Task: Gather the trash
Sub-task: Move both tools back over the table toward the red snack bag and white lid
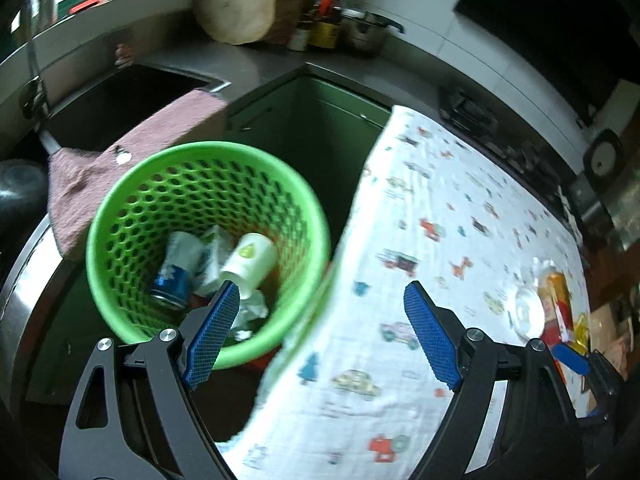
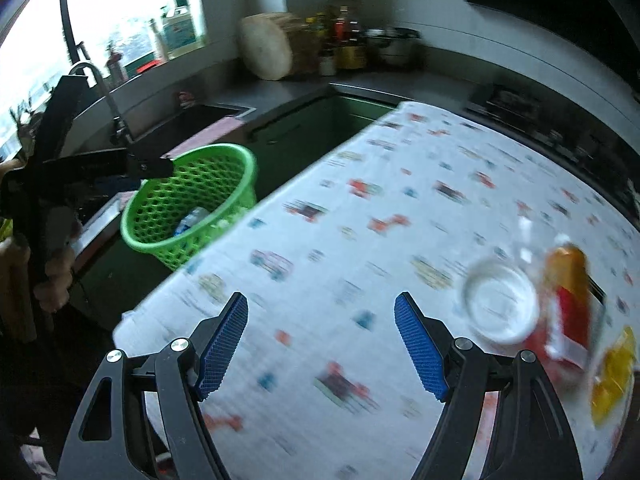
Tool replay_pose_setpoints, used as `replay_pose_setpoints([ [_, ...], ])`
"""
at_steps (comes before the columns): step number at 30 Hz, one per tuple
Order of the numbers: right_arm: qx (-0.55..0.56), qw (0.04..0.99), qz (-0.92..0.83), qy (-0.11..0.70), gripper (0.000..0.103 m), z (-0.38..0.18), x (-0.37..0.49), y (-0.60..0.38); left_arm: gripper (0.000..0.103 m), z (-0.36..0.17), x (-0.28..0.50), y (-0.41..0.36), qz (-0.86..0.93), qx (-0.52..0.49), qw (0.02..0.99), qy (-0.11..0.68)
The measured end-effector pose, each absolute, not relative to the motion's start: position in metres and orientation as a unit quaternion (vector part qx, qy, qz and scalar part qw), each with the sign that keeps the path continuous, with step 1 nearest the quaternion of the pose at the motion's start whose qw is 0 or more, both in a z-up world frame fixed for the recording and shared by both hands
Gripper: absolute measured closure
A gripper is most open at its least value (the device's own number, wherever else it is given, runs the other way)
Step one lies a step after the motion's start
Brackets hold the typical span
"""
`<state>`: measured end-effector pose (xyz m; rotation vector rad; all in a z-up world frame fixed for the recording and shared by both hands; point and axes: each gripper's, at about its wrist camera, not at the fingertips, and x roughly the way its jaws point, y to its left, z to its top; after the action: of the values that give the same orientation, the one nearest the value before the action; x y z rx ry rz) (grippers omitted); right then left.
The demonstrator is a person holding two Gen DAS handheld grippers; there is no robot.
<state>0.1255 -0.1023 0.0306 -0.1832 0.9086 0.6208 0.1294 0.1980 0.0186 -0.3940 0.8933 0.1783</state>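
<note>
Table draped in a white cloth printed with small coloured vehicles, filling the right half of both wrist views; edges blurred.

Grey L-shaped kitchen counter behind, with a dark sink basin, a pink towel hung over the sink edge, a round pale wooden chopping block leaning on the tiled wall, bottles and a steel pot beside it.

Green perforated plastic basket just beside the table's left edge, below table height. Inside it: a white paper cup with a green mark lying on its side, a blue-and-white can, crumpled white paper.

Still on the cloth, far right: a clear round plastic lid or dish, touching an orange-and-red carton, and a yellow wrapper just beside that.

Left gripper over the gap between basket and table; blue pads spread wide, nothing between them.

Right gripper above the cloth, pads likewise wide apart and empty, near the lid.
</note>
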Motion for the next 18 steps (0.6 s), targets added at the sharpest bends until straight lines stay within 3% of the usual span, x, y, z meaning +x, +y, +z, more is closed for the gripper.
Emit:
replay_pose_setpoints([
  [18, -0.036, 0.848, 0.198, 0.491, 0.024, -0.011, 0.121, -0.255, 0.020, 0.033, 0.160, 0.077, 0.009, -0.137, 0.884, 0.447],
])
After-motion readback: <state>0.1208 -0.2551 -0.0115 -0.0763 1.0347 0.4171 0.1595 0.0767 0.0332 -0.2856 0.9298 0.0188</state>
